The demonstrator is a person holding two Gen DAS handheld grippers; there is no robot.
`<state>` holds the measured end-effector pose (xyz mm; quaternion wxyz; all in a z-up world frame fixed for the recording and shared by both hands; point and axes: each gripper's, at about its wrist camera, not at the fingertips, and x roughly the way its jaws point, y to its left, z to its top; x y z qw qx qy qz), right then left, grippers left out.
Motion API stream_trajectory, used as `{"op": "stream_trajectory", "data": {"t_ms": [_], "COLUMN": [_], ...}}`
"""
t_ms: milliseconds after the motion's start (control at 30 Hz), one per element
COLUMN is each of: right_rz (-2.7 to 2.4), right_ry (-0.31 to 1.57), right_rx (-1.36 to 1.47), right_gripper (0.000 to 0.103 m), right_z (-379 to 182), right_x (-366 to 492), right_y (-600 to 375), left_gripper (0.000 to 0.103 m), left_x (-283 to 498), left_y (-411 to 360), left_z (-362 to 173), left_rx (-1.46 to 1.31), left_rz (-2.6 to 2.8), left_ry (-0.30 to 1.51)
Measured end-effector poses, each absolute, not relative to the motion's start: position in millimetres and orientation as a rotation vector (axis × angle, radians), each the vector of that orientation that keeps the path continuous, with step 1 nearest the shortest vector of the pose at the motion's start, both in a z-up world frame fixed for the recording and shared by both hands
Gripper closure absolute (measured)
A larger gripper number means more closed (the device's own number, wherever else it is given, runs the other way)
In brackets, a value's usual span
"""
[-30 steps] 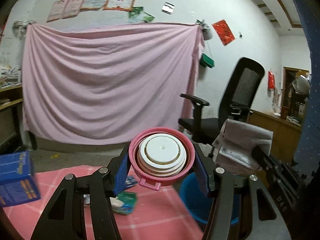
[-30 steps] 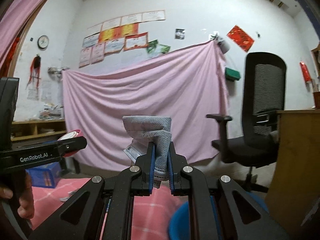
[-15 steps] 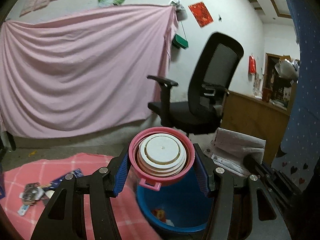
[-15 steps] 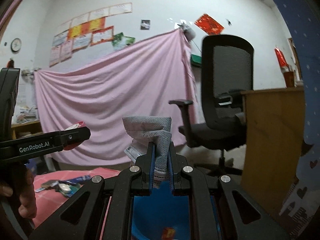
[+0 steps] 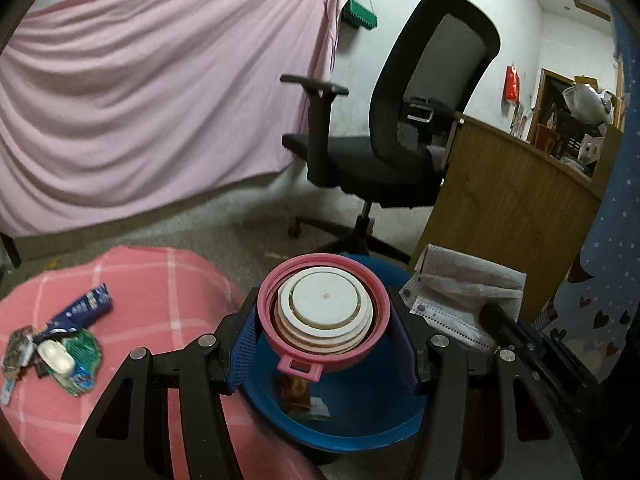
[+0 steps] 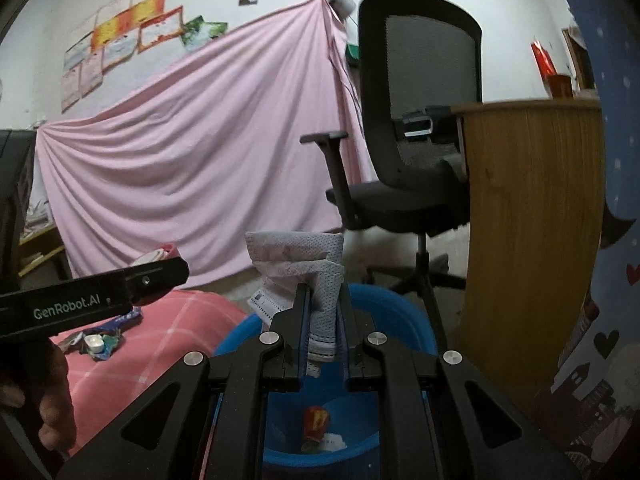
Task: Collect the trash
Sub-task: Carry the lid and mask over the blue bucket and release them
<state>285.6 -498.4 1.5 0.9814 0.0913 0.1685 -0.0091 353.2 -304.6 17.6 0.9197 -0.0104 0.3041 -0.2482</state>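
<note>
Lid (image 5: 323,320), pink, rigid and light, sits clamped across its rim in my left gripper (image 5: 324,344) above the blue bin (image 5: 340,428). Right gripper (image 6: 323,332) pinches a limp face mask (image 6: 308,264) over the same bin; I judge it snag-prone.

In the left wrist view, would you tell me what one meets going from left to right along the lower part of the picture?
Pile of wrappers on the pink checked cloth → pink lid held over the blue bin → crumpled face mask → wooden desk.

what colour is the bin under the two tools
Blue bin, showing best in the left wrist view, with bits of trash already at the bottom.
</note>
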Motion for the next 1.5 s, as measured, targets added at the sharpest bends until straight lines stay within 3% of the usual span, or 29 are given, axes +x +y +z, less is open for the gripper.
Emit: {"op": "stream_trajectory", "data": {"t_ms": [533, 900, 967, 1100, 1267, 1400, 1500], "right_rz": [-0.038, -0.024, -0.027, -0.028, -0.033, -0.032, -0.03], "right_ry": [0.44, 0.462, 0.462, 0.457, 0.431, 0.414, 0.393], "right_rx": [0.232, 0.231, 0.232, 0.236, 0.24, 0.233, 0.227], "right_gripper": [0.088, 0.084, 0.075, 0.071, 0.056, 0.055, 0.042], "right_z": [-13.8, -15.6, -15.7, -15.9, -12.0, -5.8, 0.2], "right_x": [293.6, 299.2, 299.3, 299.1, 298.1, 299.4, 299.6], "right_y": [-511.0, -508.5, -509.0, -509.0, -507.3, -503.1, -498.3], "left_gripper": [0.048, 0.048, 0.048, 0.043, 0.038, 0.026, 0.026], "left_x": [374.3, 369.5, 368.1, 363.9, 355.0, 349.7, 344.4], "left_y": [-303.5, -296.0, -294.1, -288.7, -278.1, -260.5, -244.8], "left_z": [-11.1, -5.8, -4.2, -1.4, 4.7, 10.4, 15.3], "left_rx": [-0.098, -0.079, -0.079, -0.072, -0.068, -0.088, -0.116], "left_rz": [-0.501, -0.491, -0.489, -0.48, -0.469, -0.446, -0.434], "left_ry": [0.774, 0.725, 0.716, 0.692, 0.647, 0.604, 0.566]}}
